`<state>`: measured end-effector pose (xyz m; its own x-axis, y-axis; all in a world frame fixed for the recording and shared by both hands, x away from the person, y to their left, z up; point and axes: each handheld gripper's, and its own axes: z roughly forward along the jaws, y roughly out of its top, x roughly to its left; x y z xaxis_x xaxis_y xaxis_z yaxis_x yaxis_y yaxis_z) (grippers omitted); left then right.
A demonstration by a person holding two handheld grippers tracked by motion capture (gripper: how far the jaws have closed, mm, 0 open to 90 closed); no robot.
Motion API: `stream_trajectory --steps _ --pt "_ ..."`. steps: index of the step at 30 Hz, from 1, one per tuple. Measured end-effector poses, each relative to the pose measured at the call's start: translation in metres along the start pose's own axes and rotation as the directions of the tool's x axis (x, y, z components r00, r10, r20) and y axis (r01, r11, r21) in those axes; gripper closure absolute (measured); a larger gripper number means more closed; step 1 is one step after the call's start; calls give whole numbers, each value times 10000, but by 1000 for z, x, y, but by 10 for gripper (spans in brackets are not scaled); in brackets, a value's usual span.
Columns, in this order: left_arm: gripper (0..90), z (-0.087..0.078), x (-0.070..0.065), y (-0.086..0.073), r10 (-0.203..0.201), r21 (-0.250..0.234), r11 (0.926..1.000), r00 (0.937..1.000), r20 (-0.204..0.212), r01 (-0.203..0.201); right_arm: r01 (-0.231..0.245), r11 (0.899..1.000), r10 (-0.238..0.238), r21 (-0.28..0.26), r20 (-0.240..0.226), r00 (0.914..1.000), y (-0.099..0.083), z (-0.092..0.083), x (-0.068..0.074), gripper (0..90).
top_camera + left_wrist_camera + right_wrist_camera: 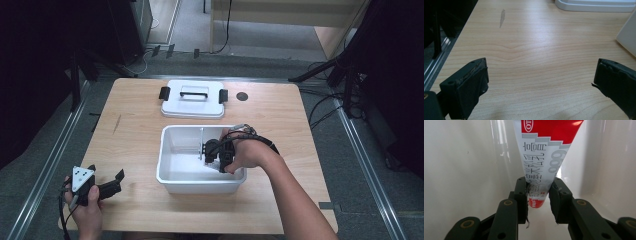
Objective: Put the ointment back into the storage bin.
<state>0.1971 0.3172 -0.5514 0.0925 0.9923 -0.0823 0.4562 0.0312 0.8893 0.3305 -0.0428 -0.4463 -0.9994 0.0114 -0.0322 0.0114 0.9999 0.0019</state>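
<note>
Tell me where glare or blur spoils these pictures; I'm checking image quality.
High view: soft, dark surroundings, even light on the table. Left gripper view: a bright sheen across the wood, left gripper jaws sharp. Right gripper view: reflections streak the white bin walls; the tube print is readable.

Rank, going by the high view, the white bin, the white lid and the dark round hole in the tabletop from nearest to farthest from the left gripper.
From the left gripper, at the table's near left:
1. White bin, mid-table, to its right.
2. White lid, lying flat beyond the bin.
3. Dark round hole, right of the lid near the far edge.
</note>
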Motion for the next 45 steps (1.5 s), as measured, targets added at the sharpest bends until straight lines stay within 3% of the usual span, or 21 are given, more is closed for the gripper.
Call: stream_trajectory --steps 18,45 --pt "3 0 0 0 10 24 10000 10000 8 -10 223 9995 -222 224 -28 9997 3 10 2 700" --pt "3 0 0 0 -8 28 10000 10000 2 8 151 9999 -151 -22 -215 9997 2 12 3 677"
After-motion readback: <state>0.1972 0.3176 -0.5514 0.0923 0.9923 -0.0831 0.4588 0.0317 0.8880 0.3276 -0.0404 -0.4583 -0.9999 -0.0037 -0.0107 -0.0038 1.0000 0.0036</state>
